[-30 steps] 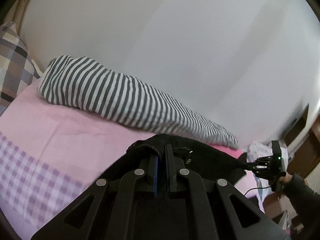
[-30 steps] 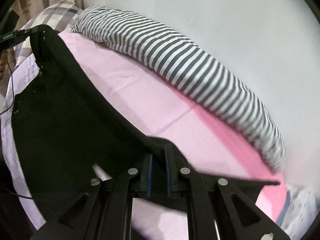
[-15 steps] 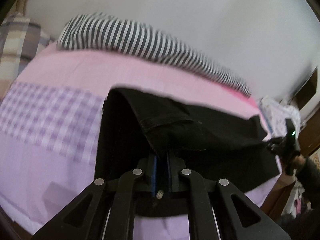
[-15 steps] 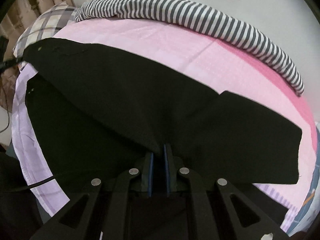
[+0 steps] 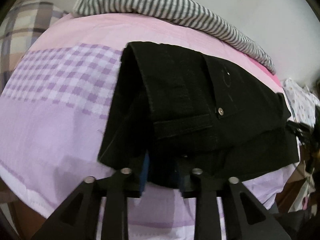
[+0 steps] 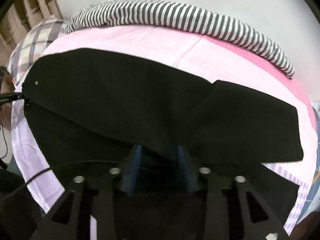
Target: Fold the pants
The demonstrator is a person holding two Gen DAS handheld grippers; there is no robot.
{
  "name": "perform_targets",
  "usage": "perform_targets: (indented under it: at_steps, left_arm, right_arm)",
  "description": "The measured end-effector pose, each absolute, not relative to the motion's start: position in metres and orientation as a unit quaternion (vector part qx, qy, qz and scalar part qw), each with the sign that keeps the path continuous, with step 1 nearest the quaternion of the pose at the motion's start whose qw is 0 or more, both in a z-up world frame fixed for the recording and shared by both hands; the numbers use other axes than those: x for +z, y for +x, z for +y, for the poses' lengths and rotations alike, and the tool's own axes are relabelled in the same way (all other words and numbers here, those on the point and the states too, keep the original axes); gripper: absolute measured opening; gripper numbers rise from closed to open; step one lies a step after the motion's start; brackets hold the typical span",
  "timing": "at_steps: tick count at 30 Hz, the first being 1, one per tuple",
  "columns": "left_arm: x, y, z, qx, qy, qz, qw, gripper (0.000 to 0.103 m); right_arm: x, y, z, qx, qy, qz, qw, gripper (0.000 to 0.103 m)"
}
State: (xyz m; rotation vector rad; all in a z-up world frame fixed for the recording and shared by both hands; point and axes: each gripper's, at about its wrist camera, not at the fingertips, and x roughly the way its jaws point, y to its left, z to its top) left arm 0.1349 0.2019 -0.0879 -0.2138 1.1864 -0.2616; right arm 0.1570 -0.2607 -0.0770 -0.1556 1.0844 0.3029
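Observation:
Black pants [image 5: 190, 92] lie folded over on themselves on the pink and lilac bed sheet [image 5: 60, 120]. A rivet and a pocket seam show on the top layer. My left gripper [image 5: 162, 171] stands at the near edge of the waist end. Its jaws are opening and the cloth edge lies loose between the blue pads. In the right wrist view the pants [image 6: 120, 100] spread wide, with the leg ends to the right. My right gripper [image 6: 160, 155] is at their near edge, its jaws also opening, and the cloth drapes slack over the parted pads.
A striped grey and white bolster [image 6: 180, 14] lies along the far side of the bed against the white wall. A plaid pillow [image 6: 40, 34] sits at the left end, with a curtain [image 6: 30, 4] behind it. Patterned cloth [image 5: 302, 100] lies beyond the bed's right end.
Both grippers came down and brought the lifted layer of the pants onto the bed. Their pads, pinched on the cloth before, now stand apart.

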Motion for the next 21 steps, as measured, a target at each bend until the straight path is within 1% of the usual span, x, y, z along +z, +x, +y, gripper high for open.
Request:
perform_targets:
  at_steps: [1,4,8,11,15,21]
  left_arm:
    - [-0.085,0.132,0.205,-0.118,-0.106,0.558,0.815,0.038]
    - [-0.078,0.123,0.217,-0.11,-0.142,0.557,0.811,0.048]
    - [-0.069,0.107,0.233,-0.11,-0.228,0.542,0.802,0.05]
    - [-0.074,0.101,0.234,-0.124,-0.295,0.538,0.78,0.05]
    - [-0.086,0.109,0.224,-0.135,-0.362,0.532,0.753,0.05]
    - [-0.102,0.126,0.215,-0.112,-0.395,0.531,0.741,0.05]
  right_arm:
    - [-0.073,0.152,-0.264,0.144,-0.059,0.51,0.846,0.042]
    - [-0.065,0.14,-0.275,0.147,0.001,0.509,0.848,0.042]
    - [-0.064,0.122,-0.294,0.141,0.094,0.502,0.848,0.042]
    - [-0.07,0.11,-0.303,0.138,0.159,0.498,0.841,0.044]
    - [-0.082,0.105,-0.312,0.119,0.202,0.493,0.838,0.044]
    - [-0.1,0.108,-0.329,0.082,0.276,0.478,0.83,0.044]
